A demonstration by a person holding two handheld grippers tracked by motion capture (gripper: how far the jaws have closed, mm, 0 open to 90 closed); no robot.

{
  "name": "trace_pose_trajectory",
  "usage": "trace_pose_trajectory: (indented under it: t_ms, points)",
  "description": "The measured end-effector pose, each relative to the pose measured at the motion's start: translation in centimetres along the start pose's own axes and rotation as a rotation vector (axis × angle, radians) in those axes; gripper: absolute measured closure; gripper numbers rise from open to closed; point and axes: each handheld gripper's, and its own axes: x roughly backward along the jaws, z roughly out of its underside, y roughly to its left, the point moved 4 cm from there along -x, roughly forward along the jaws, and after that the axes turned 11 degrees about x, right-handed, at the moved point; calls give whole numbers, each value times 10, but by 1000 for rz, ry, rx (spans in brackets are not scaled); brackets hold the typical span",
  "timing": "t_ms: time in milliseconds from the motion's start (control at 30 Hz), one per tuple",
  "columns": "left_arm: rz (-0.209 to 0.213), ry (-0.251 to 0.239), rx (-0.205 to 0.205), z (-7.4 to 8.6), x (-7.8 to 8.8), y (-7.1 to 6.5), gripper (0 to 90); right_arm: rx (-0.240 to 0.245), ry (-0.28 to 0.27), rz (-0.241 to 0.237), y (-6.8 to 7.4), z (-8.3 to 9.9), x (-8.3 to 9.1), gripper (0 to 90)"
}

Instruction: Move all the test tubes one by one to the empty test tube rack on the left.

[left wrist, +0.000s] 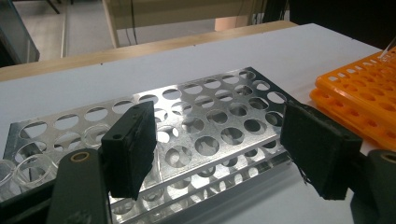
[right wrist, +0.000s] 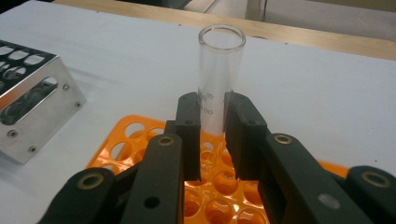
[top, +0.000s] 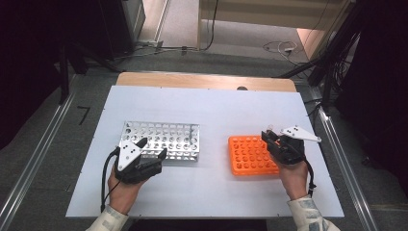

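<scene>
Your right gripper clamps 1 glass test tube upright above the orange rack, right of the metal rack. Keep the tube vertical and centre it over 1 hole before lowering. Your left gripper stands wide, empty, at the metal rack's near edge.

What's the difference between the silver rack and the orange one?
The metal rack is shiny silver and longer; the orange rack is plastic-looking and more compact. Glass tubes stand at one end of the metal rack; the right gripper holds a clear tube above the orange rack. Both have rows of round holes.
</scene>
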Motion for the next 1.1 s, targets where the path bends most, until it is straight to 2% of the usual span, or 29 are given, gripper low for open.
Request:
trace_pose_trajectory:
  t_ms: [100, 300, 767, 1100]
  points:
    - [8, -3, 0, 0, 0, -1, 265, 9, -7, -29, 7, -2, 3, 737]
    - [25, -4, -3, 0, 1, -5, 265, 16, -23, -118, 27, -5, 5, 737]
    - [89, 14, -16, 1, 0, -20, 265, 140, -12, -264, 89, -10, 2, 737]
    - [148, 21, -25, 2, 1, -38, 281, 225, 12, -355, 133, -10, -8, 737]
